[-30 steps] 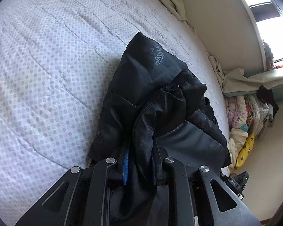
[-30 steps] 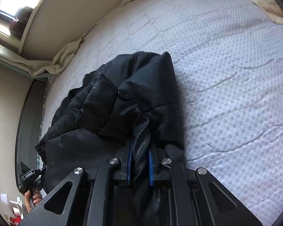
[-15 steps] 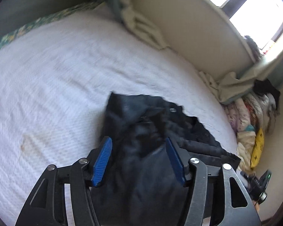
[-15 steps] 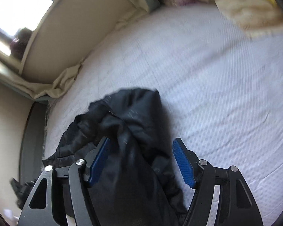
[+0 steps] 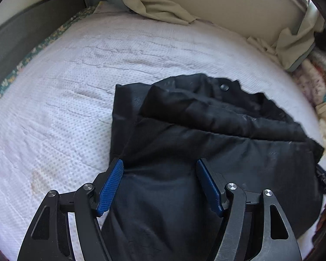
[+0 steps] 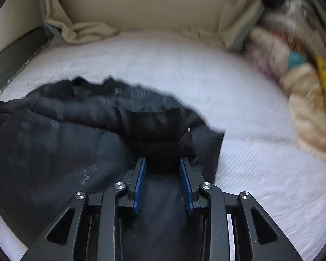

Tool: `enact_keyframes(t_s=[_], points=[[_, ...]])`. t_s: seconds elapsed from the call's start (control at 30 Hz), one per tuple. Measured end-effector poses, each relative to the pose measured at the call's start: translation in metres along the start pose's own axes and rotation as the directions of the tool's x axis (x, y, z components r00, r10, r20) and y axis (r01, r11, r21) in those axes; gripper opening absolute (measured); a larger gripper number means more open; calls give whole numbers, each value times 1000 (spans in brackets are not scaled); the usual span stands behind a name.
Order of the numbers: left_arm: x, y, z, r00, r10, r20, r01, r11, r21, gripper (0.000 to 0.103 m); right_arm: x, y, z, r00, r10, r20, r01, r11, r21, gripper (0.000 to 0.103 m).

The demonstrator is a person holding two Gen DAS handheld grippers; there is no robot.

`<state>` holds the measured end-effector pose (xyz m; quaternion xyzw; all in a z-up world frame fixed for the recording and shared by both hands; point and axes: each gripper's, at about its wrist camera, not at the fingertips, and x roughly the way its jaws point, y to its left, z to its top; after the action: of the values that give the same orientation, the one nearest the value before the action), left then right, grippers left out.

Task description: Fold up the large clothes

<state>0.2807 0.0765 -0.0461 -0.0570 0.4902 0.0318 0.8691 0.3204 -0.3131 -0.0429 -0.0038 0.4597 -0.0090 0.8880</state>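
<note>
1. Black jacket (image 5: 206, 134) lying bunched on the white bed (image 5: 65, 91), roughly mid-mattress; upper layer doubled over the lower, snap button facing up. Same jacket (image 6: 54, 143) in right view, star print visible.
2. Left claw (image 5: 160, 184) spread wide above the near edge of the jacket; jaws just been opening, cloth below them but pads not pressing. Judged released so the fold settles flat.
3. Right claw (image 6: 163, 180) narrow, not fully closed; jaws just been closing after a wide spread. Dark fabric behind the gap; no fold seen pinched between the pads, though frame is blurred.
4. Both claws angled down at the near hem: likely readying a fresh grip for the next fold.
5. Beige sheet (image 5: 163, 8) and pile of clothes (image 6: 293, 69) well apart at the bed's edges, leaving working room.
</note>
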Motion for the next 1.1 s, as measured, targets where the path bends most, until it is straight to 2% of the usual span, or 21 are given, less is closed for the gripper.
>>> enact_keyframes(t_s=[0.03, 0.1, 0.2, 0.27, 0.47, 0.53, 0.67, 0.73, 0.77, 0.83, 0.9, 1.0, 1.1], points=[[8, 0, -3, 1000, 14, -16, -14, 1000, 5, 80, 4, -6, -3, 1000, 23, -12, -23, 999, 37, 27], [20, 4, -7, 999, -16, -44, 15, 1000, -21, 81, 10, -14, -6, 998, 55, -17, -53, 995, 89, 26], [32, 19, -14, 994, -80, -80, 70, 991, -111, 88, 16, -14, -12, 998, 57, -21, -55, 995, 87, 26], [36, 25, -15, 990, -109, -89, 96, 985, -140, 89, 19, -9, -17, 999, 38, -8, -38, 998, 59, 26], [39, 17, -25, 995, -71, -65, 65, 993, -98, 93, 29, 0, -24, 999, 6, 32, -6, 1000, 16, 26], [44, 19, -25, 993, -84, -78, 75, 991, -112, 95, 29, -1, -23, 999, 8, 34, -9, 1000, 24, 25], [41, 34, -19, 979, -166, -119, 140, 970, -200, 96, 22, -17, -13, 996, 91, -5, -89, 985, 148, 26], [35, 43, -18, 967, -218, -129, 182, 952, -244, 94, 12, -31, -8, 985, 171, -21, -161, 954, 251, 31], [30, 47, -17, 963, -240, -126, 201, 944, -262, 94, 7, -35, -6, 978, 206, -14, -194, 939, 284, 39], [16, 56, -15, 959, -262, -103, 225, 933, -280, 94, -7, -42, -3, 968, 248, 20, -241, 912, 331, 46], [1, 63, -14, 957, -281, -72, 249, 923, -293, 94, -20, -43, 0, 965, 257, 53, -259, 903, 342, 53], [-23, 75, -11, 943, -334, -12, 313, 897, -313, 94, -37, -38, 3, 960, 265, 90, -280, 902, 329, 58], [-36, 82, -12, 938, -346, 9, 331, 889, -317, 94, -49, -31, 2, 944, 305, 126, -330, 885, 328, 62]])
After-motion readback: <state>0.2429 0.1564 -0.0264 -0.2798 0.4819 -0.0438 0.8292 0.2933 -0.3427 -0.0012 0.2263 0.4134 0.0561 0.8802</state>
